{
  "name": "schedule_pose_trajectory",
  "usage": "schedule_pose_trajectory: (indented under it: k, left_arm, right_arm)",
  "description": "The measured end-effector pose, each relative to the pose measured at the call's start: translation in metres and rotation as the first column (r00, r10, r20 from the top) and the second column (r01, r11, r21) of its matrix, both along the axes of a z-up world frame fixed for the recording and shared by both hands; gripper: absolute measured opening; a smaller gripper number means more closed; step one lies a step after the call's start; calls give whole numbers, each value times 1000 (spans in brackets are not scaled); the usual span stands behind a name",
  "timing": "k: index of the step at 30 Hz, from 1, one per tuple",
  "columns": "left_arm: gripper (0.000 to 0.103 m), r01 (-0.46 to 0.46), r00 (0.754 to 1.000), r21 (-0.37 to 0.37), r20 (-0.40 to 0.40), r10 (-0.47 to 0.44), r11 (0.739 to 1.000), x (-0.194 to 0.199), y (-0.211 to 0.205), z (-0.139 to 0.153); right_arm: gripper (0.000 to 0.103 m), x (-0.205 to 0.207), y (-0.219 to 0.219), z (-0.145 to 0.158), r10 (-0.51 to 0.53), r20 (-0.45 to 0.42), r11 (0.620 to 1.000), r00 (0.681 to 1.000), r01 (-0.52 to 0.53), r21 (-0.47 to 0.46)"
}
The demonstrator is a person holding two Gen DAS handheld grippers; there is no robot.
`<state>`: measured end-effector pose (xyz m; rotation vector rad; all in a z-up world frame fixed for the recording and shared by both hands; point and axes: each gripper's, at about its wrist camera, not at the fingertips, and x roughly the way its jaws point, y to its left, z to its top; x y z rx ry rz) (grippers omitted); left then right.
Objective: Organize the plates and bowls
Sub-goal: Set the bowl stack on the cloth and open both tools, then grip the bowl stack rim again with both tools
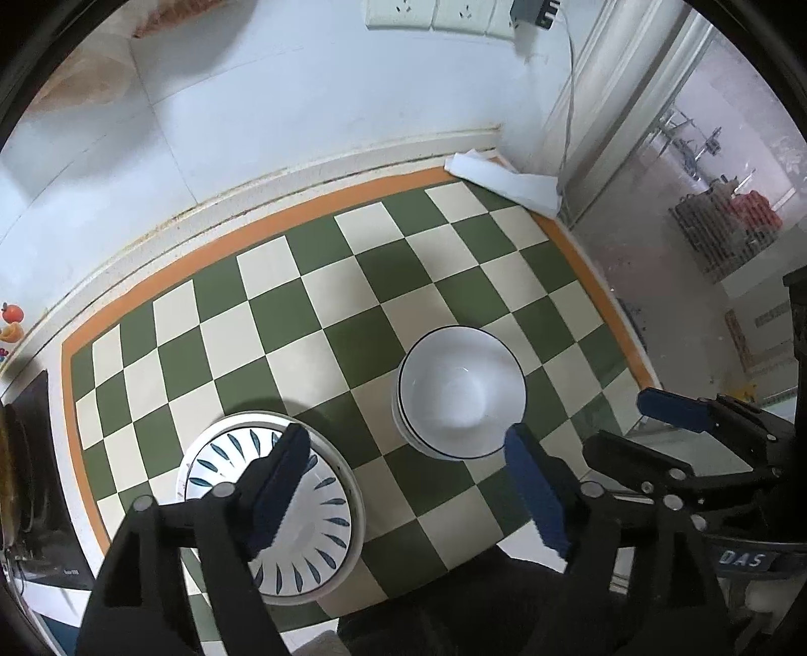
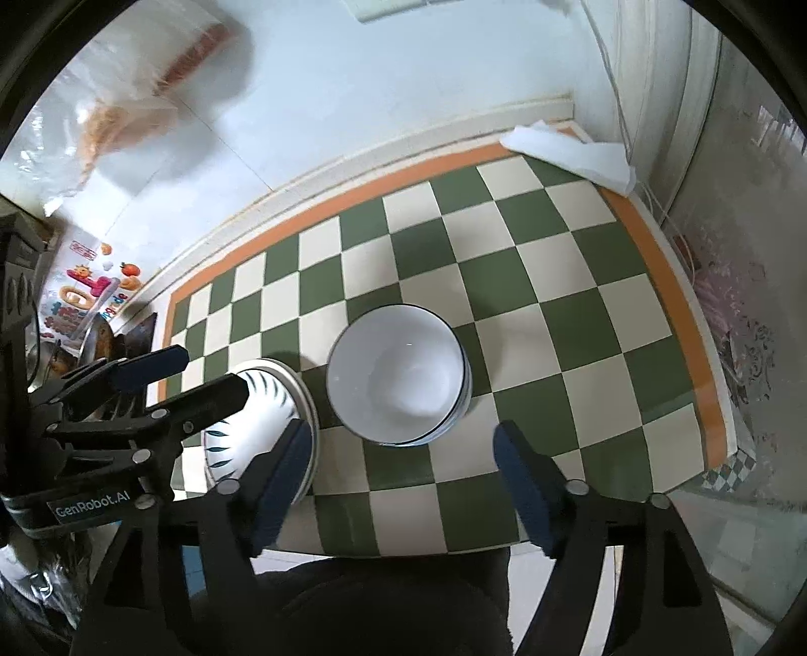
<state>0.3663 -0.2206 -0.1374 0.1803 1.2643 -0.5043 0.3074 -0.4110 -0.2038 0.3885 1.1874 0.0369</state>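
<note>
Jaws of the left gripper [image 1: 408, 484] and right gripper [image 2: 398, 479] gape wide, holding nothing, above the checkered mat [image 1: 323, 282]. White bowls [image 1: 461, 391] sit stacked mid-mat; leaf-patterned plates [image 1: 302, 530] lie beside them, toward its near-left corner.

A green-and-cream checkered mat [image 1: 323, 323] with an orange border covers the table, which meets a pale tiled wall [image 1: 252, 101]; wall sockets [image 1: 434, 12] sit high up, and a folded white cloth [image 1: 509, 184] lies in the corner
</note>
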Motion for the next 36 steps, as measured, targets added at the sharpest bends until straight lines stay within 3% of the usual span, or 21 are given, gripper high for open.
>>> schedule_pose_trajectory:
  k: [2, 5, 14, 19, 26, 32, 36]
  left_arm:
    - [88, -7, 1000, -6, -1, 7, 1000, -3, 5, 4]
    - [90, -12, 1000, -18, -4, 12, 1000, -9, 11, 11]
    - [91, -22, 1000, -43, -15, 21, 999, -26, 27, 27]
    - [92, -41, 998, -55, -42, 38, 998, -24, 29, 20]
    - [92, -86, 993, -46, -91, 81, 995, -3, 24, -12]
    - [91, -120, 983, -22, -141, 115, 993, 28, 13, -52]
    - [91, -124, 970, 1, -210, 122, 992, 50, 0, -88]
  right_arm:
    - [90, -6, 3, 8, 0, 9, 1000, 1000, 0, -21]
    - [93, -14, 7, 19, 5, 32, 999, 999, -4, -38]
    - [96, -28, 16, 42, 13, 58, 998, 998, -9, -59]
    - [97, -26, 13, 40, 0, 70, 999, 998, 3, -44]
    - [98, -5, -2, 7, -21, 23, 999, 1000, 21, -23]
    - [98, 20, -20, -40, -33, -37, 998, 999, 35, 54]
    - [98, 40, -33, -80, -36, -79, 987, 996, 48, 154]
